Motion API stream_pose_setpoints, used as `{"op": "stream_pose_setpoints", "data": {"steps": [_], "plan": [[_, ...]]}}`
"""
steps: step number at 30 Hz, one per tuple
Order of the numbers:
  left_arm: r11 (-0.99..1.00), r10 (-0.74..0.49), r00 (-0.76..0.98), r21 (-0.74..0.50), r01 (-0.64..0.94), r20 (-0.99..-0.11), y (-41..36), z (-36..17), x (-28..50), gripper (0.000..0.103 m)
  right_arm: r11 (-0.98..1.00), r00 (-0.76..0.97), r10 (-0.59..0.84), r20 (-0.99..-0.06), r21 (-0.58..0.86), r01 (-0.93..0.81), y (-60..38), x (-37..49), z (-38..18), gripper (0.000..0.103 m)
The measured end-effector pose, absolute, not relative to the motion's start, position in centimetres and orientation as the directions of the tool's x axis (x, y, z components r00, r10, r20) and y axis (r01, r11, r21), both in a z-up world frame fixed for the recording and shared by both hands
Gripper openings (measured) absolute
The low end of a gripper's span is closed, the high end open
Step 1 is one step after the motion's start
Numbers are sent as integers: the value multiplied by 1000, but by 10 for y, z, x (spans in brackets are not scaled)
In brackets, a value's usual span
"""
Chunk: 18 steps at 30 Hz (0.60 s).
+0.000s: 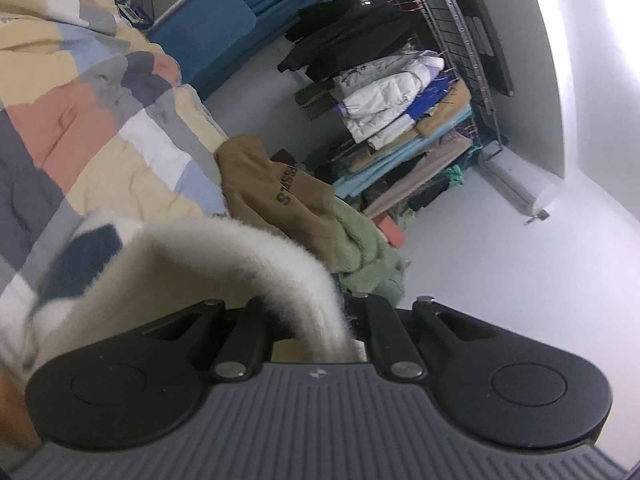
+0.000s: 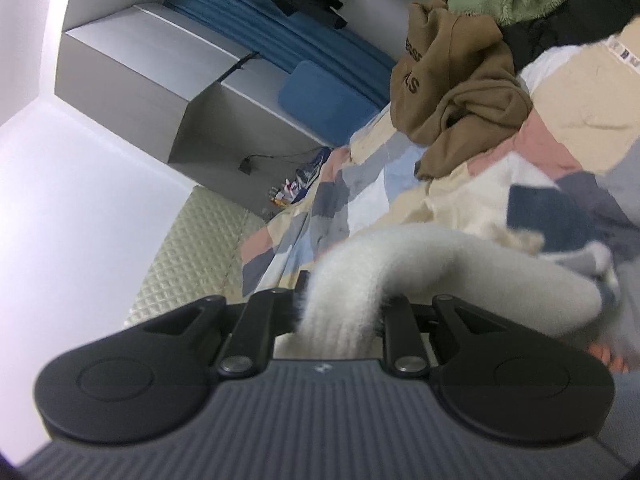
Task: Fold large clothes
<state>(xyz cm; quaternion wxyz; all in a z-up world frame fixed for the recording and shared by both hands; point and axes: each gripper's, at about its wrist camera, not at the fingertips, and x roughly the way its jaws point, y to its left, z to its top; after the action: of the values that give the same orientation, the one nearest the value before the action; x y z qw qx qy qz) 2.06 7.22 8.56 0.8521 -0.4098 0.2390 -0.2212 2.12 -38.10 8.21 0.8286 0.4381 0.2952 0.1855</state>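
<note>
The left hand-held gripper (image 1: 316, 320) is clamped on a fold of the fluffy cream sweater (image 1: 224, 264), whose fuzzy cloth arches up out of its nearly closed jaws. The right hand-held gripper (image 2: 340, 316) is likewise closed on another fold of the same sweater (image 2: 420, 264), its jaws a little wider around the thick pile. The sweater, with dark blue blocks, hangs between them over the bed's patchwork quilt (image 1: 100, 120). A brown hoodie (image 1: 276, 200) and a green fleece (image 1: 368, 252) lie on the quilt beyond. A wire rack (image 1: 460, 60) holds stacked clothes.
</note>
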Motion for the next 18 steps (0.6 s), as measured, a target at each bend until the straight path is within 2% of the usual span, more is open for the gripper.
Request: {"op": "stream_pose_setpoints", "data": {"steps": [6,14,18], "plan": [[622,-517,805,-774,120,-291,51,73,108,8,541,773,519,-365,840,34,-385,77,66,21],[690,-466,806,-720,73,-366,30,42,231,8,481,757,444,-479,840,249,-390,179,25,22],[718,-454,789,-694,49,-414,30,6,276,9,497,749,456,-480,836,233,-390,219,-9,22]]}}
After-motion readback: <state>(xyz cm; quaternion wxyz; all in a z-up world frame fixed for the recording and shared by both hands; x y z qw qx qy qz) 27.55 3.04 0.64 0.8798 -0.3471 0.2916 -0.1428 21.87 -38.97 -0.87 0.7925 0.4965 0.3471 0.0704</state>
